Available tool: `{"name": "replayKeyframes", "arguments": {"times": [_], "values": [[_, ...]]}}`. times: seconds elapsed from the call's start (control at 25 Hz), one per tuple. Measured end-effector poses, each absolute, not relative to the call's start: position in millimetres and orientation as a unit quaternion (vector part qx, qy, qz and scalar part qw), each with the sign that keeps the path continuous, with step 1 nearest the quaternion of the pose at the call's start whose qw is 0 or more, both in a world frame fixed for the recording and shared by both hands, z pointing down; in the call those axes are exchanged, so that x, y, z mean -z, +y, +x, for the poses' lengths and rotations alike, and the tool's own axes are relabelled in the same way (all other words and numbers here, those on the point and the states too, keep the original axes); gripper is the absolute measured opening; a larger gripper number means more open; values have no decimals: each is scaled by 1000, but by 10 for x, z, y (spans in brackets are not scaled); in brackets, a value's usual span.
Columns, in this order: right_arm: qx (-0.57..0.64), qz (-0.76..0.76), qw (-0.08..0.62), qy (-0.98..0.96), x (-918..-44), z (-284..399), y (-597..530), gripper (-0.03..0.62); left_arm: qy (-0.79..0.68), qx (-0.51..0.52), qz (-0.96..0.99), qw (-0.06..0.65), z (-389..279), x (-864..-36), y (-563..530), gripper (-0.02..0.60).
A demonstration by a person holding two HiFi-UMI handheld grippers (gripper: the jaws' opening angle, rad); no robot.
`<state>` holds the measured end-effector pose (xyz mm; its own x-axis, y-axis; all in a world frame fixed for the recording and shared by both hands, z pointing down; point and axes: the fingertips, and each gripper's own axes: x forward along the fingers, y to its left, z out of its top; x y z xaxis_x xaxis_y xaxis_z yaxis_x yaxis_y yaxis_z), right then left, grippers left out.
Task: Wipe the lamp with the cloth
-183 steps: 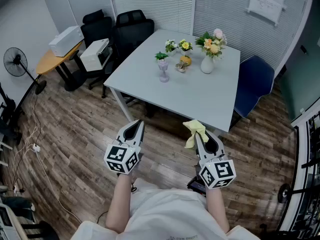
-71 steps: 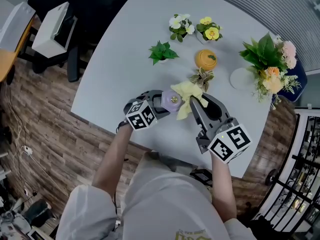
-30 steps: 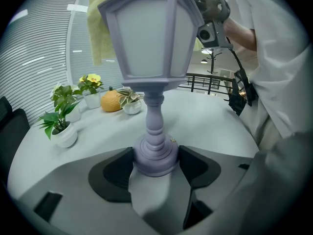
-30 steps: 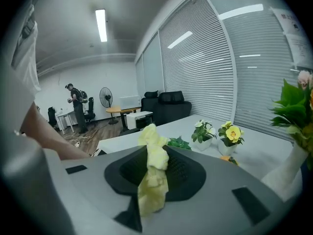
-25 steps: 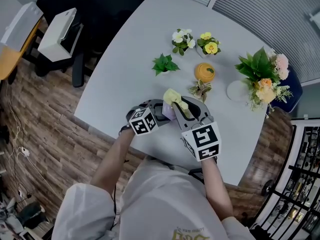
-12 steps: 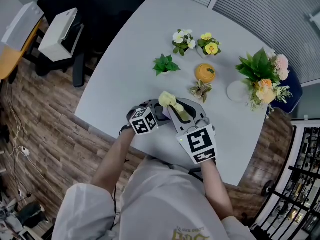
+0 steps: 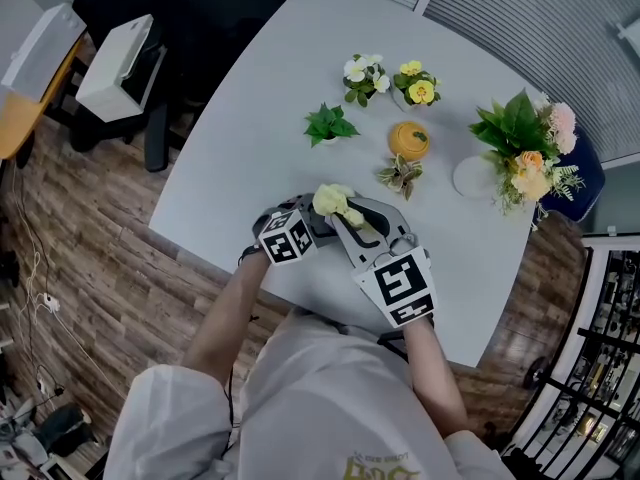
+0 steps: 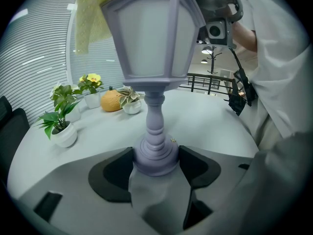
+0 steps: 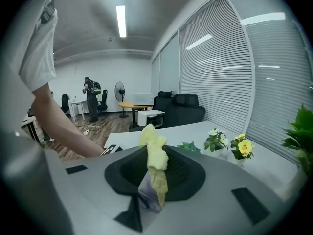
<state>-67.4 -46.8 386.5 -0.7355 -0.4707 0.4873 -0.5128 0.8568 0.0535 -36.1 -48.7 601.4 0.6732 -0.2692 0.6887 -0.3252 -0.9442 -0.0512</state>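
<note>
A lavender lantern-style lamp (image 8: pixel 152 38) stands upright on the white table (image 7: pixel 250 138). My left gripper (image 8: pixel 155 161) is shut on its round base (image 8: pixel 155 155). In the head view the yellow cloth (image 7: pixel 334 201) covers the lamp's top, so the lamp hardly shows there. My right gripper (image 7: pixel 345 218) is shut on that cloth (image 9: pixel 155 163) and presses it onto the lamp head from the right. A corner of the cloth (image 8: pixel 90 13) hangs over the lantern's upper left side. The left gripper (image 7: pixel 310 218) sits just left of the cloth.
Behind the lamp stand a small green plant (image 7: pixel 328 125), two flower pots (image 7: pixel 362 74), an orange ornament (image 7: pixel 410 141), a tiny leafy pot (image 7: pixel 402 179) and a white vase of flowers (image 7: pixel 520 148). The table's near edge runs just below the grippers. Black chairs (image 7: pixel 200 8) stand at the far left.
The right gripper has slid the cloth leftward across the lamp's top over the last second. The left gripper has kept its hold on the base in the same spot.
</note>
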Motion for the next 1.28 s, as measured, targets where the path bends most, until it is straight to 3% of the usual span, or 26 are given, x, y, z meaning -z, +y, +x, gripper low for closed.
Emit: {"name": "replayKeyframes", "arguments": {"times": [1.28], "values": [[-87, 245, 241, -935, -3972, -362, -266, 84, -163, -369, 914, 39, -358, -6010, -481, 304]]}}
